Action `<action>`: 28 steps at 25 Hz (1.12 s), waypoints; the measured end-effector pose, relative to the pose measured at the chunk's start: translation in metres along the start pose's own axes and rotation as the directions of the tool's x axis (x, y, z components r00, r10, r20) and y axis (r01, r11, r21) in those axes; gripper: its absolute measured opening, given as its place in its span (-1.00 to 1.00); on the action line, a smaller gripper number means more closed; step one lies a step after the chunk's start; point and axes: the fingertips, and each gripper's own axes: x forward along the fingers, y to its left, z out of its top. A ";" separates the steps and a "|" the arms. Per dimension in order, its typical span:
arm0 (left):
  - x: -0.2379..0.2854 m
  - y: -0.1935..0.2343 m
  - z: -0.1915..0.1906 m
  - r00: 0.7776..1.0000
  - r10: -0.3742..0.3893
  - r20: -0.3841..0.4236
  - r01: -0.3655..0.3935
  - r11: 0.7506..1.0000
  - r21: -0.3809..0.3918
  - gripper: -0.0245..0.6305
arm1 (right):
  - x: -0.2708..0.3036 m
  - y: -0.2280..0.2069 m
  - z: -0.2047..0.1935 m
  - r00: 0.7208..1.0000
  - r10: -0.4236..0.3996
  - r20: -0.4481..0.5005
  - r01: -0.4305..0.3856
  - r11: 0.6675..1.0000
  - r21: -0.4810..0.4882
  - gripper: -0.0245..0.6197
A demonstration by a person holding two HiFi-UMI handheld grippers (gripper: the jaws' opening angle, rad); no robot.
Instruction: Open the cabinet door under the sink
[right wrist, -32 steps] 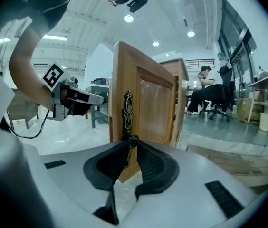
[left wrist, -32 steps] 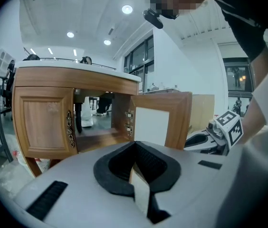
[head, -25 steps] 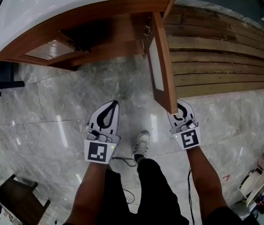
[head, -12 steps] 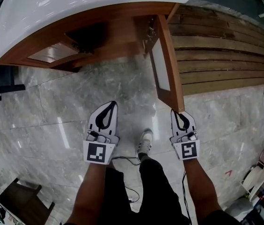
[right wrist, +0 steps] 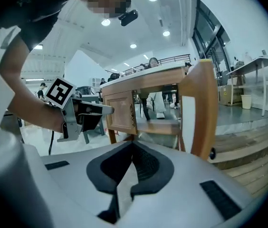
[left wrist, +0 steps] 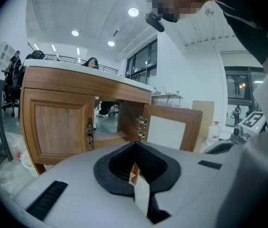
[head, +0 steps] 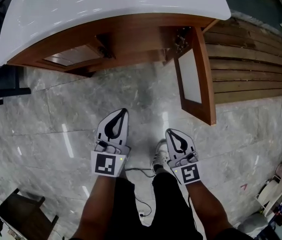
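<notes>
Under the white sink top [head: 56, 14], left to right:

1. Dark stand [head: 21, 209], at the floor's near-left corner, well apart from the cabinet.
2. Closed cabinet door [head: 68, 56], wooden, flush in the cabinet front on the left.
3. Cabinet opening [head: 136, 36], between the two doors, with a wooden shelf inside.
4. Left gripper [head: 120, 114], held over the floor and pointing at the cabinet. Its fingers [left wrist: 117, 167] are pressed together, with nothing between them.
5. Shoe [head: 157, 159], on the floor between the two grippers.
6. Right gripper [head: 172, 133], just right of the shoe and nearer the person than the left one. Its fingers [right wrist: 146, 165] are pressed together and hold nothing, well short of the door's free edge.
7. Open cabinet door [head: 197, 79], the task's thing, hinged at the right side of the opening.
   - The panel stands upright, long axis vertical.
   - It is swung out from the cabinet front, and its free edge points toward the person and slightly right.
   - The pale inner panel faces left across the opening.
   - A dark knob [right wrist: 212, 152] sits on the outer face.
8. Marble floor [head: 56, 119], grey and glossy, spreading from the cabinet base to the grippers.
9. Wooden plank platform [head: 251, 69], right of the open door and abutting the marble.
10. Clutter along the far right edge, too small to name.
</notes>
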 end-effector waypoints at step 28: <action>-0.011 0.145 0.032 0.997 0.058 0.048 -0.057 0.998 -0.018 -0.85 | 0.220 0.067 0.085 0.984 0.115 0.137 -0.104 0.991 -0.083 -0.40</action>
